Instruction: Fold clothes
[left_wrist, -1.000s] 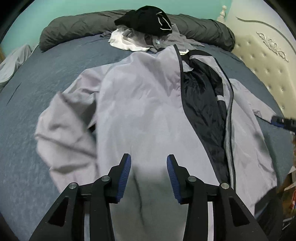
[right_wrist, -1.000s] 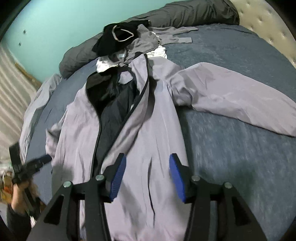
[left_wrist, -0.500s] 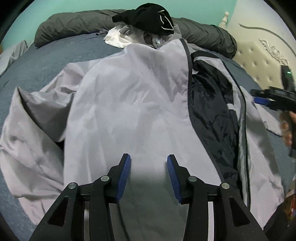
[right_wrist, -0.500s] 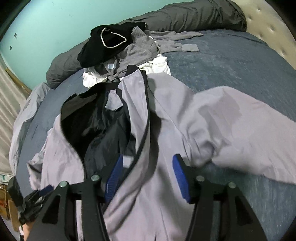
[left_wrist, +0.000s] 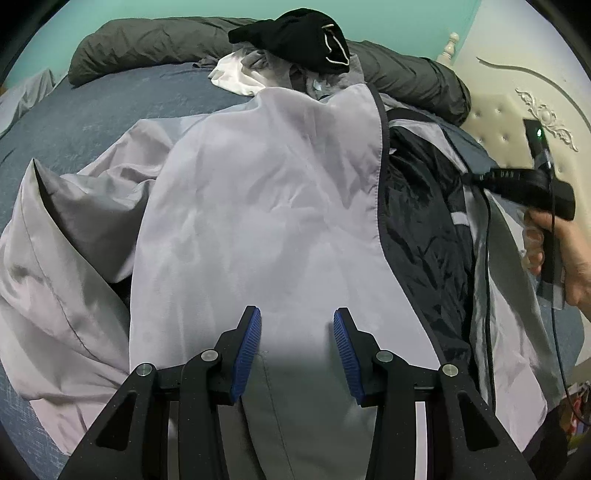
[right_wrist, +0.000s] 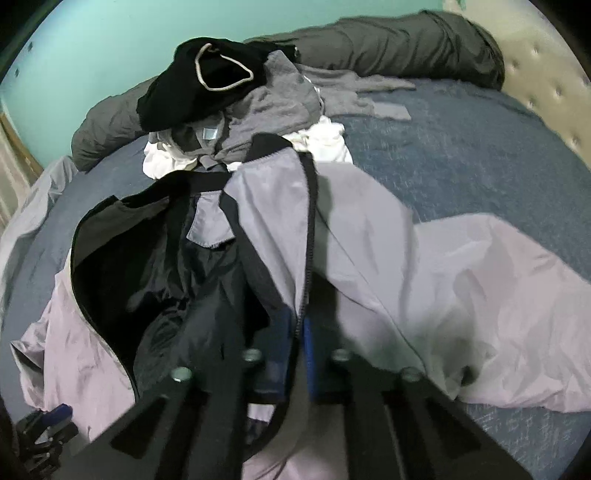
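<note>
A light grey jacket (left_wrist: 258, 203) with a dark lining (left_wrist: 417, 221) lies open on the blue bed (left_wrist: 92, 110). My left gripper (left_wrist: 297, 332) hovers over its lower front panel, jaws apart, blue pads clear of the cloth. In the right wrist view my right gripper (right_wrist: 297, 325) is shut on the jacket's (right_wrist: 369, 258) zipper edge, beside the dark lining (right_wrist: 147, 277). From the left wrist view that right gripper (left_wrist: 466, 178) meets the far front edge, with a hand behind it. One sleeve (right_wrist: 498, 295) spreads to the right. The left gripper (right_wrist: 48, 417) peeks in at the bottom left.
A pile of clothes topped by a black garment (left_wrist: 295, 40) sits beyond the collar, also seen as the black garment (right_wrist: 207, 85). A rolled dark grey duvet (left_wrist: 147, 44) lines the far edge. A cream tufted headboard (left_wrist: 517, 92) stands at the right.
My right gripper moved in over the jacket's open front and closed on the zipper edge. The left gripper came lower and closer to the jacket, jaws unchanged.
</note>
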